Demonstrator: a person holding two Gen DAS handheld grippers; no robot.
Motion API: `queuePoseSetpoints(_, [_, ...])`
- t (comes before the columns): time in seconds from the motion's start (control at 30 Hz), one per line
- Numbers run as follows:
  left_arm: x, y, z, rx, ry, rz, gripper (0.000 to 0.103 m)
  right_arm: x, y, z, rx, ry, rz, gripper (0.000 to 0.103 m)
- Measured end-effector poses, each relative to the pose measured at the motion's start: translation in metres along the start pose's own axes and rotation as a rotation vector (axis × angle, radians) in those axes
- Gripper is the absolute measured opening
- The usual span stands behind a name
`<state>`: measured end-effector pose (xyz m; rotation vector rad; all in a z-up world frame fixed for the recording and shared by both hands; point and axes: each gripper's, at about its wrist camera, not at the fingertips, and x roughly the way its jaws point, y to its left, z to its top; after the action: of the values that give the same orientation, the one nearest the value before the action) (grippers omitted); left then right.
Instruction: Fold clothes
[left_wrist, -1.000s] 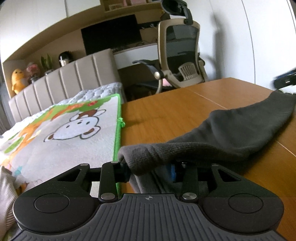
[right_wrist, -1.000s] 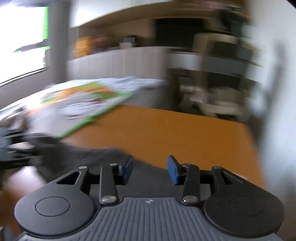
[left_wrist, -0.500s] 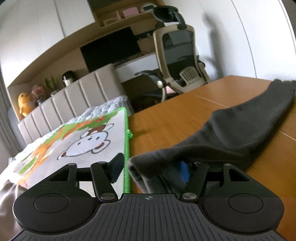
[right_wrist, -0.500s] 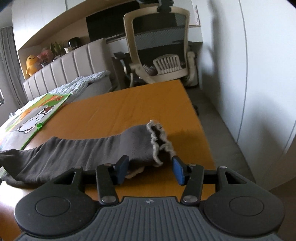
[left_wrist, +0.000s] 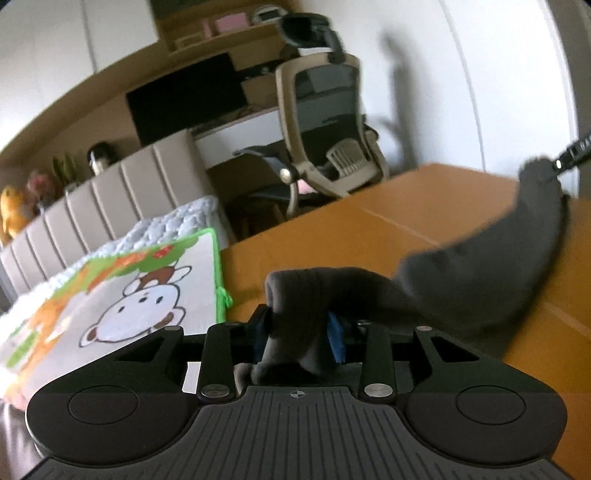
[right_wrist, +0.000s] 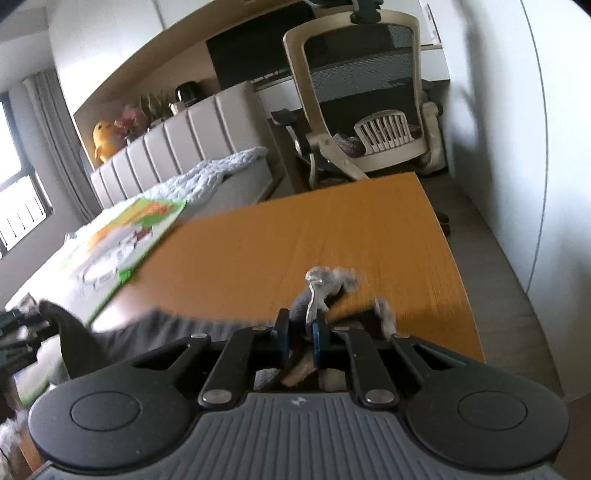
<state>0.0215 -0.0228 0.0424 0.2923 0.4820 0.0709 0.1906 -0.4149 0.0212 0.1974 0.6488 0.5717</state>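
Left wrist view, gripper: the left gripper (left_wrist: 298, 334) has just been closing, and its blue pads now pinch a thick bunch of one end of a dark grey sock (left_wrist: 476, 280).
Left wrist view, sock: it runs from those jaws away to the right over the orange wooden table (left_wrist: 332, 236), rising at its far end, where a black tip at the frame's right edge meets it; the picture is blurred there.
Left wrist view, landmark: a green-edged monkey-print mat (left_wrist: 122, 299) lies just left of the table's edge, and the clamped sock end sits near that edge.
Right wrist view, gripper: the right gripper (right_wrist: 300, 334) has just been closing too; its jaws stand narrow, clamped on the sock's pale frilled cuff (right_wrist: 328, 282), which sticks up beyond the pads.
Right wrist view, sock: the dark body trails left from the jaws toward the mat, sagging in the middle; whether it touches the table I cannot tell.
Right wrist view, background: an office chair (right_wrist: 369, 99) stands past the table's far edge, well apart from the work.
Step in hand, judged: both ends look secured, so the fold comes next.
How to do it well: keep both pinches firm, draw the sock taut enough to flatten it, then bring the cuff over to the toe end, edges aligned, and lower it flat on the table clear of the mat.
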Motion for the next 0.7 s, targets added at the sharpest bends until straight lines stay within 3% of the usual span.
queuePoseSetpoints(0.13, [0.05, 0.048, 0.021, -0.235, 0.059, 0.072, 0.041, 0.036, -0.002, 0.055, 0.036, -0.047, -0.007, 0.011])
queuePoseSetpoints(0.2, [0.071, 0.079, 0.019, -0.434, 0.107, 0.098, 0.044, 0.053, -0.003, 0.073, 0.042, -0.068, -0.072, 0.015])
queuePoseSetpoints(0.27, [0.078, 0.098, 0.012, -0.547, 0.119, 0.14, 0.05, 0.065, -0.003, 0.083, 0.047, -0.094, -0.143, 0.023])
queuePoseSetpoints(0.33, [0.072, 0.101, 0.007, -0.567, 0.116, 0.147, 0.074, 0.07, -0.004, 0.085, 0.037, -0.109, -0.18, 0.027])
queuePoseSetpoints(0.4, [0.065, 0.101, 0.003, -0.578, 0.111, 0.138, 0.084, 0.07, -0.005, 0.079, 0.014, -0.107, -0.182, 0.043])
queuePoseSetpoints(0.47, [0.06, 0.093, 0.003, -0.582, 0.115, 0.084, 0.085, 0.072, -0.006, 0.068, -0.011, -0.083, -0.19, 0.048])
queuePoseSetpoints(0.53, [0.057, 0.078, 0.006, -0.565, 0.118, -0.002, 0.095, 0.078, -0.005, 0.058, -0.028, -0.045, -0.178, 0.054])
queuePoseSetpoints(0.6, [0.062, 0.059, 0.008, -0.54, 0.135, -0.088, 0.096, 0.087, -0.002, 0.049, -0.032, -0.011, -0.152, 0.067])
queuePoseSetpoints(0.7, [0.071, 0.035, 0.007, -0.524, 0.172, -0.174, 0.098, 0.104, 0.01, 0.05, -0.024, 0.01, -0.1, 0.079])
